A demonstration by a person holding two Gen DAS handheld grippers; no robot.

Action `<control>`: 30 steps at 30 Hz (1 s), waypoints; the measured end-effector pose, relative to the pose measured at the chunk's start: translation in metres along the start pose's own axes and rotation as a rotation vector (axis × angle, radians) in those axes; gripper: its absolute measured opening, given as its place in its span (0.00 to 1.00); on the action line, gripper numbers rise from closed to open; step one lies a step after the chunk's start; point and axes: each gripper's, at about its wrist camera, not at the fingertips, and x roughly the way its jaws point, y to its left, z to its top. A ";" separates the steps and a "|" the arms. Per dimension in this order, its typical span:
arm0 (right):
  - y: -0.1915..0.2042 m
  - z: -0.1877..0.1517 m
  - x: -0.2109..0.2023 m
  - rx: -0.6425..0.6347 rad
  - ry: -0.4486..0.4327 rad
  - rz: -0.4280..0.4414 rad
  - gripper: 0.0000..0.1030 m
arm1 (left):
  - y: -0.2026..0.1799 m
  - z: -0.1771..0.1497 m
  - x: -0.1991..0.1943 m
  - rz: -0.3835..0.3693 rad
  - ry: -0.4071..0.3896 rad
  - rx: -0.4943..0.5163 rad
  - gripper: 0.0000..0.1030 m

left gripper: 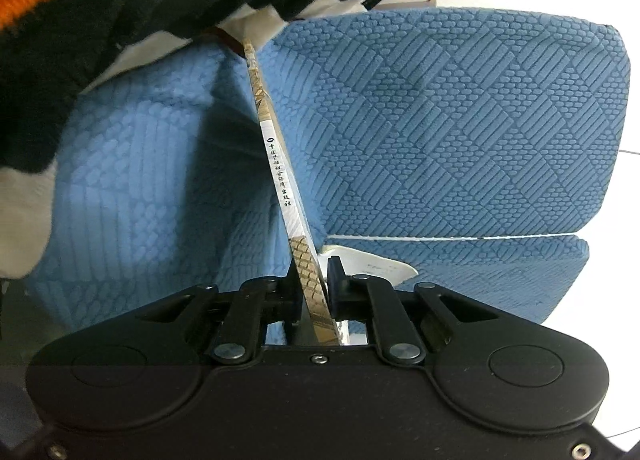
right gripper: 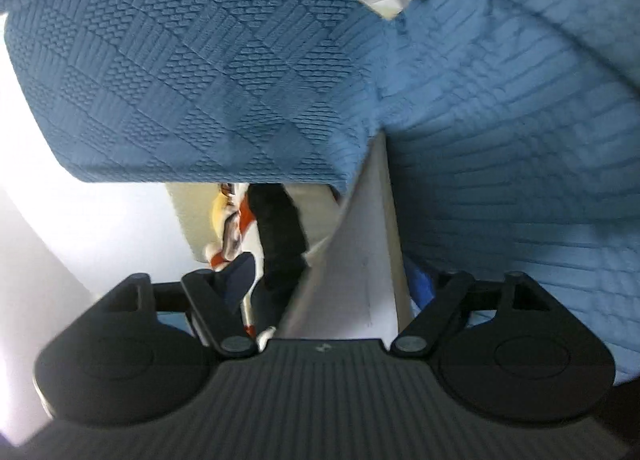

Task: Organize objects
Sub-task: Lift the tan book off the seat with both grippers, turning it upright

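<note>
Book: thin paperback (left gripper: 280, 180) stands on edge, spine toward the left wrist camera, running from the near gripper up and away to the far left.
Left gripper: left gripper (left gripper: 314, 292) is pressed together on the book's near end, one pad on each cover, pinching it.
Sofa: blue textured cushions (left gripper: 440, 120) fill the left wrist view; the book sits in the crease between the right cushion and the left one.
Throw: fuzzy black, orange and white fabric (left gripper: 120, 8) hangs across the far left, over the book's far end.
Right gripper: right gripper (right gripper: 320, 292) is spread wide, fingers (right gripper: 208, 308) well apart, touching nothing I can make out.
Between the fingers: pale flat panel (right gripper: 352, 272) runs away from the right wrist camera, blurred; what it is I cannot tell.
Beyond: blue cushions (right gripper: 180, 80) again, plus the black-and-orange fabric (right gripper: 280, 236) at far centre.
</note>
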 end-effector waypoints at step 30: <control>0.124 0.020 -0.026 -0.543 -0.012 -0.067 0.23 | -0.063 0.036 0.016 -0.202 0.178 0.139 0.14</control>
